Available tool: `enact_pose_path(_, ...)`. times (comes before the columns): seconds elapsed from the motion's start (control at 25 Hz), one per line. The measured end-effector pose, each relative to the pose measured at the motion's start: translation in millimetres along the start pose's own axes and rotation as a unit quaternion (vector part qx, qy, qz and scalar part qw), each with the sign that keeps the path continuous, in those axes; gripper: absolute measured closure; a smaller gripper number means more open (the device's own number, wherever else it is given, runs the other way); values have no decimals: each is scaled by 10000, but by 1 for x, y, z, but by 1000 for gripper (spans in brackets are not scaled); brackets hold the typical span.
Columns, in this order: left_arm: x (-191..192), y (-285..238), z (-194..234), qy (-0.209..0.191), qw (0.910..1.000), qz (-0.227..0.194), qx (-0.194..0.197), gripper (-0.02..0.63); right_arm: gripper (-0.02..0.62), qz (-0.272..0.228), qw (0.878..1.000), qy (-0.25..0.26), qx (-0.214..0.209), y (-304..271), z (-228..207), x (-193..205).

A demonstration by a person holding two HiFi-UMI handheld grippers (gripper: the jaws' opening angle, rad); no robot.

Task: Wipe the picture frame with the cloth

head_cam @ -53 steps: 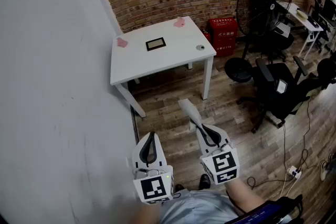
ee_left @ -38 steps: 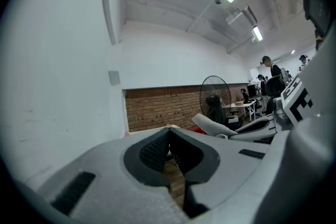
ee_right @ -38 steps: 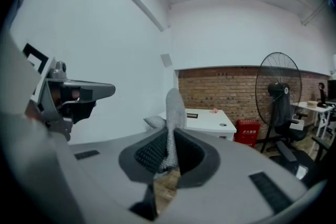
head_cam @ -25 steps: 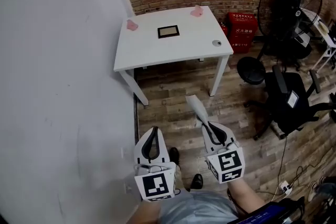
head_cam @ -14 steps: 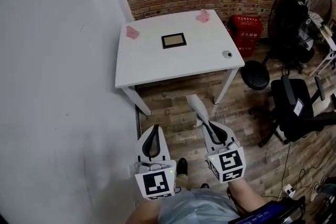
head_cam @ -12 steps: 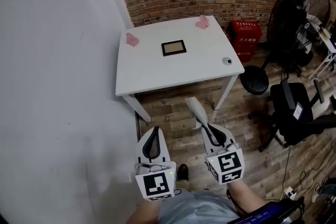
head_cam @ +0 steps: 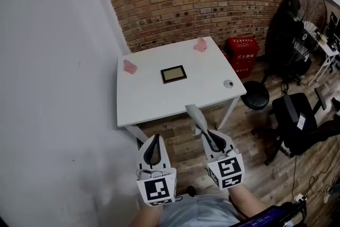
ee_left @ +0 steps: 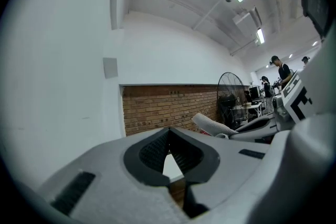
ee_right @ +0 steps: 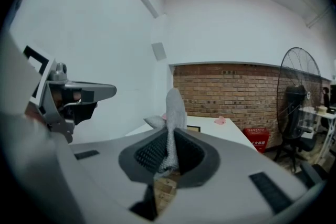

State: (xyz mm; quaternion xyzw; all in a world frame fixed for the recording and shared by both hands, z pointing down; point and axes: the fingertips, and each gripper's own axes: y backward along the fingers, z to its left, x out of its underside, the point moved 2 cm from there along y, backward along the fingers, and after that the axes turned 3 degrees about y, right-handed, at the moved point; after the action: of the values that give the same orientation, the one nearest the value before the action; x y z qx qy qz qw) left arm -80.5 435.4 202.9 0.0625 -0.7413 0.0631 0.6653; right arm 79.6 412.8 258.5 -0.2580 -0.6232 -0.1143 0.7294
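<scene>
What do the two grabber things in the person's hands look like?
The left gripper and right gripper are white, rounded shells tapering to pointed jaws with a black ridged lining. A cube with black-and-white square markers sits on the back of each.

Left tongs [head_cam: 154, 138] seemingly shut, right tongs [head_cam: 204, 132] tight on cloth [head_cam: 193, 114], side by side.

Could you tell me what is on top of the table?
A picture frame, two pink things, a small round thing. The cloth covers part of the near edge.
</scene>
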Motion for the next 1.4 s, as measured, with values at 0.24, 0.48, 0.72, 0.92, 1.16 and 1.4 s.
enact_pose_path(0.24, 23, -33, 3, 80, 9994, 290, 146, 597, 555, 166, 9997, -154, 74, -28, -15, 10)
enact_pose_path(0.48, 49, -76, -10, 28, 9981, 583, 184, 598, 557, 290, 9988, -368, 138, -59, -53, 31)
enact_pose_path(0.72, 68, -151, -4, 79, 9958, 915, 21, 598, 557, 442, 9974, -558, 70, -125, -103, 39)
enact_pose_path(0.92, 69, -221, -1, 34, 9942, 1064, -145, 597, 557, 467, 9968, -635, -122, -188, -149, 33)
enact_pose_path(1.16, 58, -282, 8, -233, 9947, 922, -388, 597, 557, 283, 9969, -602, -429, -246, -183, 8)
enact_pose_path(1.4, 35, -312, 20, -305, 9942, 784, -666, 597, 557, 28, 9968, -461, -651, -281, -201, -25)
